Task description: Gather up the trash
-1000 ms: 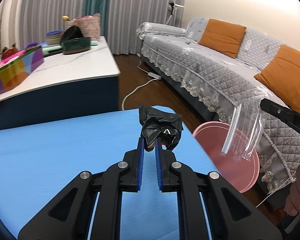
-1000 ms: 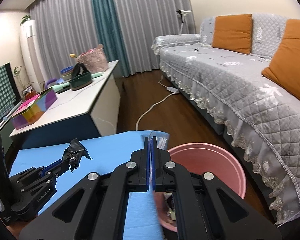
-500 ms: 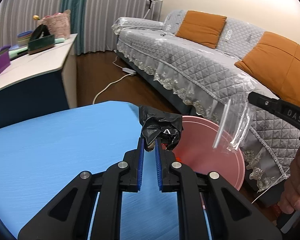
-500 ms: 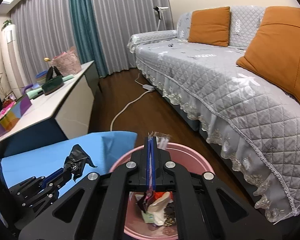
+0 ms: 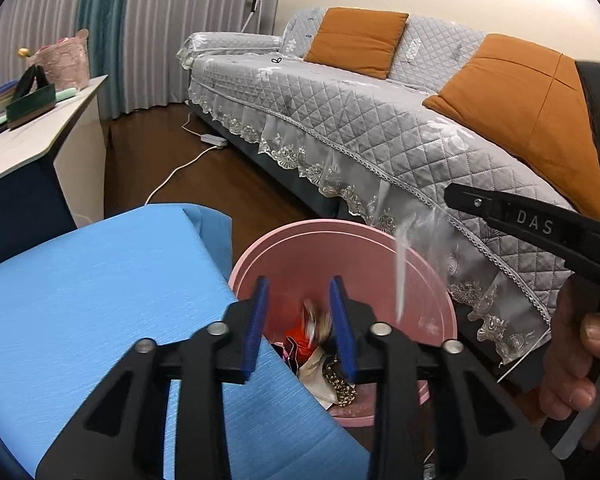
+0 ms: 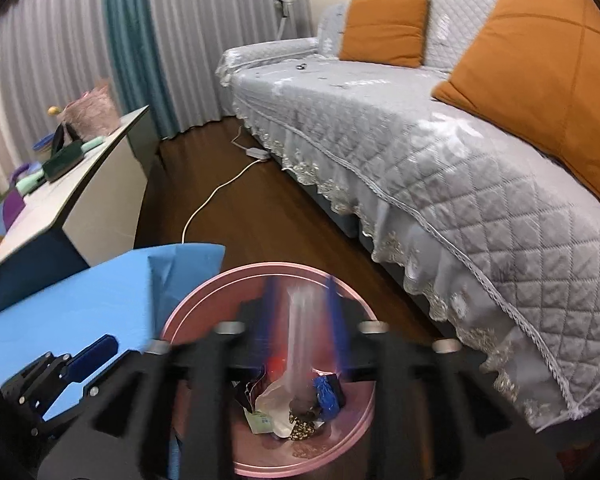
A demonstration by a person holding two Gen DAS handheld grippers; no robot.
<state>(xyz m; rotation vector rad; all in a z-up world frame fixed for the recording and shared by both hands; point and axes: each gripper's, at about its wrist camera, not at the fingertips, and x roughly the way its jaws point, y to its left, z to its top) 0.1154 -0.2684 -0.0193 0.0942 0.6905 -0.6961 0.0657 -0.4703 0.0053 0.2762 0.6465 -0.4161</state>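
Both your grippers stand spread apart: left gripper point(image 5: 298, 308) over the pink bin's point(image 5: 440, 280) near-left rim, right gripper point(image 6: 300, 312) above its middle. Your clear bag point(image 6: 300, 336) hangs between them, light enough to drift past the rim onto the floor.

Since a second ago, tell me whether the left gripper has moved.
Yes. The left gripper has swung right, off the blue table to above the pink bin, and opened, empty.

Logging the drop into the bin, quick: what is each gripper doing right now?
Left gripper: open, holding nothing, above the pink bin.
Right gripper: open; the clear plastic bag hangs loose between its blurred fingers.
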